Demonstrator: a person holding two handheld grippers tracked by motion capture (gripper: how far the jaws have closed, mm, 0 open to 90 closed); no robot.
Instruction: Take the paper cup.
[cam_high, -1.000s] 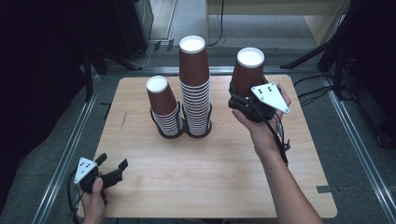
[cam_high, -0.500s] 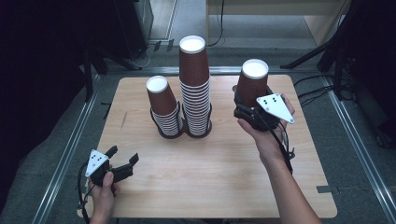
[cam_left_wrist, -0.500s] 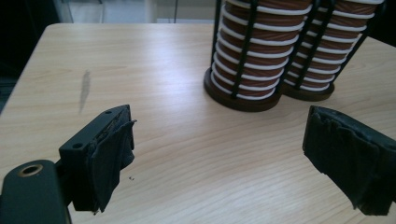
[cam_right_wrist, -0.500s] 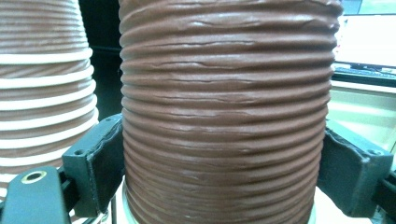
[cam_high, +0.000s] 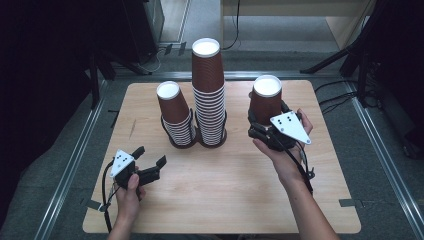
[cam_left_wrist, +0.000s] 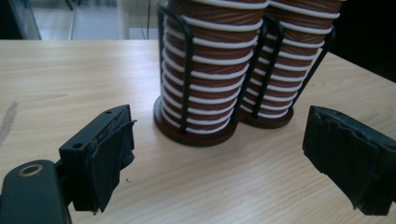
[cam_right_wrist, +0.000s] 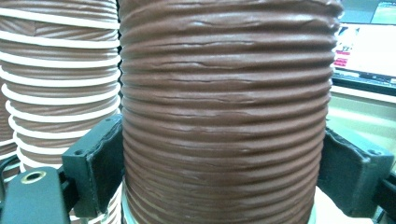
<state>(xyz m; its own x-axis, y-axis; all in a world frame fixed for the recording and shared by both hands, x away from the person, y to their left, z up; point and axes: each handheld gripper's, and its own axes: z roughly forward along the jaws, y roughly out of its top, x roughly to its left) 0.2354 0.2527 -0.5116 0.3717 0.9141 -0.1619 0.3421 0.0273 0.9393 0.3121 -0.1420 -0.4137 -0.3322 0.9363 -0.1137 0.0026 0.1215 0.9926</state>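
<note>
Up on the right side of the table (cam_high: 225, 200), the right gripper (cam_high: 265, 125) is clenched on a single brown ribbed cup (cam_high: 265, 102), upside down with its white base facing up. In the right gripper view the black jaws press against both flanks of that cup (cam_right_wrist: 229, 116), and a tall stack (cam_right_wrist: 56, 84) shows just behind it to the left.

Near the middle of the table stand two inverted stacks of cups, each in a black wire holder on a round base. The short stack (cam_high: 175, 115) is touching or just beside the tall stack (cam_high: 209, 95).

Down at the near left, the left gripper (cam_high: 149, 167) is released, its jaws spread wide and holding nothing, low over the wood. Its own view looks between the padded jaws at the bases of the two holders (cam_left_wrist: 196, 133), well apart from them.
</note>
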